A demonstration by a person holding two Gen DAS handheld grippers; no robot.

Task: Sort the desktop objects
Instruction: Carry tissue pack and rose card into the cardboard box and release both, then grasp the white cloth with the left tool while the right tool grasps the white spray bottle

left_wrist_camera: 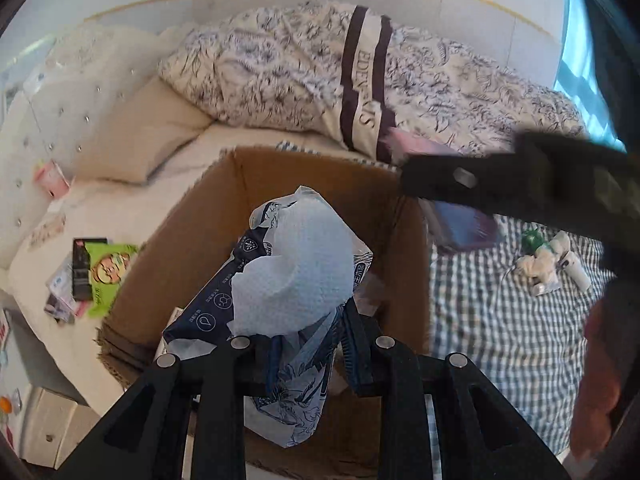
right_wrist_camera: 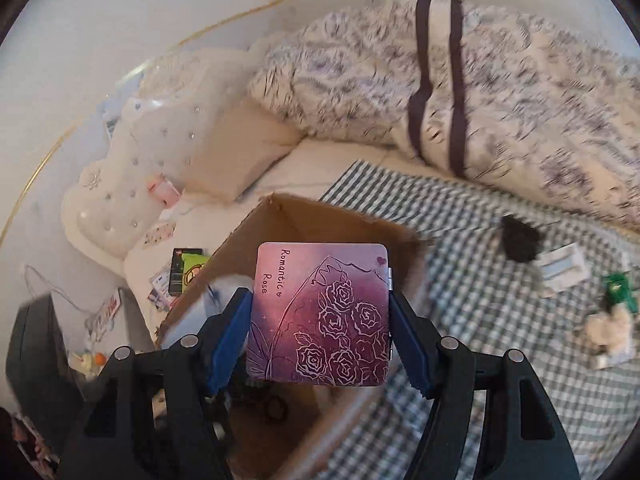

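Both grippers are carrying loads over the box (left_wrist_camera: 192, 248). Left gripper (left_wrist_camera: 308, 344) is clamping a tissue pack (left_wrist_camera: 296, 268), pack sitting straight ahead of the fingers, hanging inside the box mouth, long axis running away from the gripper. Right gripper (right_wrist_camera: 320, 336) is pinching a pink rose tin (right_wrist_camera: 320, 312) by its two side edges, flat face up; box opening is lying just below and ahead-left of it. Left is nearer to release; I'd judge the right needs to be shifting left before letting go
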